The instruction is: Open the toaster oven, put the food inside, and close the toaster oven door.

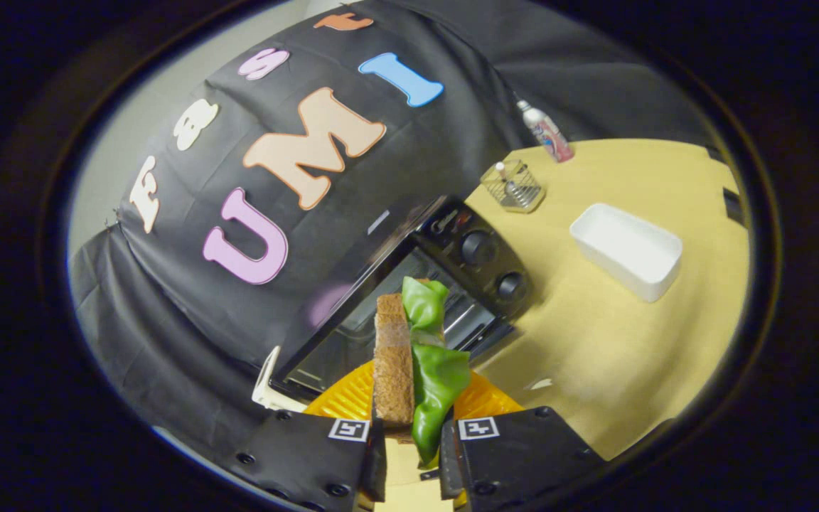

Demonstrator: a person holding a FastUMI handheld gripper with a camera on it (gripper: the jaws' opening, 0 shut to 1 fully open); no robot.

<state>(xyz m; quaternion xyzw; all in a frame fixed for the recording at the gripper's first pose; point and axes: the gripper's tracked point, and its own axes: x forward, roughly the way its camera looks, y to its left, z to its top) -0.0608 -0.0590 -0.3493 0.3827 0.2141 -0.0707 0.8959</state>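
The gripper is closed on the food: both fingers press on a sandwich that stands upright between them. One finger presses on the bread side, the other on the green side.

The sandwich has a slice of brown bread with a rough, grainy crust, and a shiny green leaf lies against it. The leaf is folded and wrinkled, and it reaches higher than the bread at the top and hangs lower at the bottom, between the fingers.

Just behind the sandwich there is an orange plate with ribs on its surface; whether the sandwich touches it I cannot tell.

Beyond the plate stands the black toaster oven on the yellow table. Its door hangs open toward the plate, and its pale handle is near the plate. Inside, a metal rack is visible. Two round black knobs sit on the panel beside the opening.

Farther on the table, well apart from the oven, there is a white rectangular tray, a small wire basket and a bottle with a white cap near the black cloth wall.
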